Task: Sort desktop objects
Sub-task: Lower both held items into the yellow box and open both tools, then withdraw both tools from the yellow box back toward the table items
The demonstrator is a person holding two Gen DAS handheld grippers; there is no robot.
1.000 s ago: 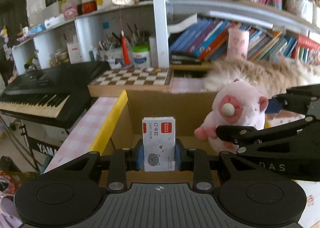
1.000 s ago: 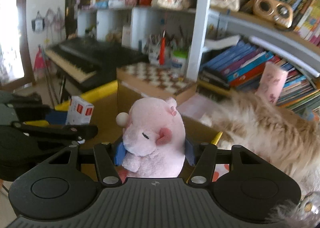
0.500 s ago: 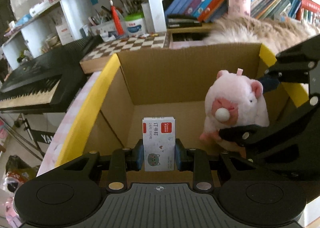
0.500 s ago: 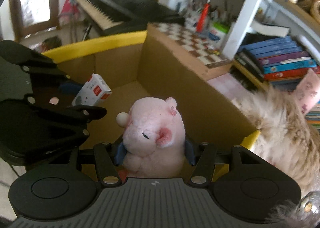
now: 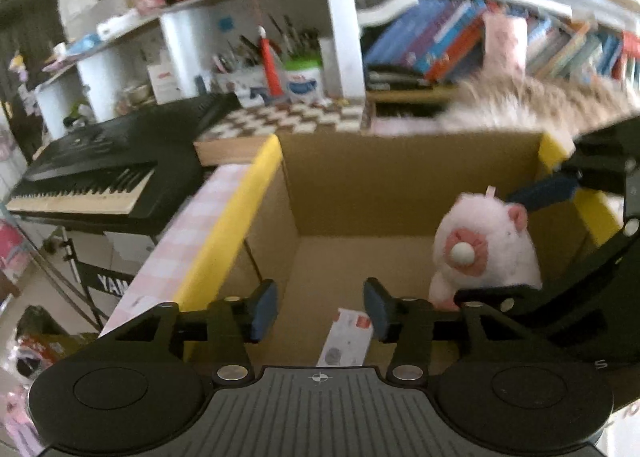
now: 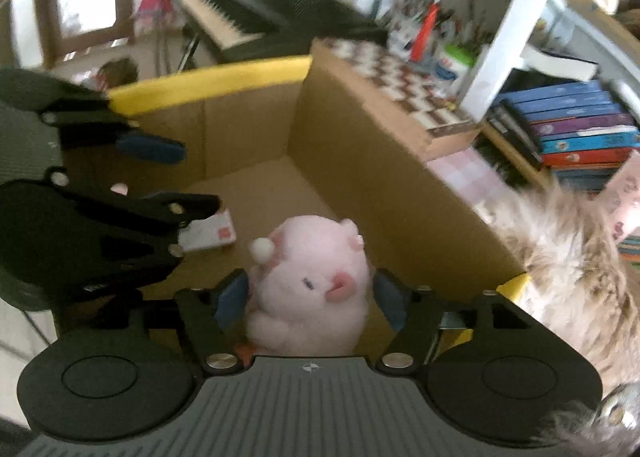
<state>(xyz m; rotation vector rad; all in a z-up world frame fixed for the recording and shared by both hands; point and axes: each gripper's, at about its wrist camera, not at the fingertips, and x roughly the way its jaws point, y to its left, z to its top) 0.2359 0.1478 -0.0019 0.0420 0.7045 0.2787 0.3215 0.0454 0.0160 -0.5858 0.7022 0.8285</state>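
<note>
Inside the cardboard box (image 5: pixel 400 185), the left gripper (image 5: pixel 320 309) stands with its fingers spread wide and nothing between them; the small white staple box (image 5: pixel 346 341) lies on the floor just below. Beside it, the right gripper (image 6: pixel 314 295) has its pads (image 6: pixel 230 297) parted around the pink plush toy (image 6: pixel 310 293), whether touching is unclear. Bare floor stretches toward the far wall, yellow-taped rims (image 5: pixel 228 225) on each side.

Cardboard box (image 5: pixel 400 193): in front of the chessboard (image 5: pixel 288 121).
Staple box (image 5: pixel 346 341): on the cardboard box floor, left of the plush pig (image 5: pixel 488 253).
Keyboard (image 5: pixel 100 177): left of the cardboard box.
Bookshelf (image 5: pixel 460 41): behind the chessboard.
</note>
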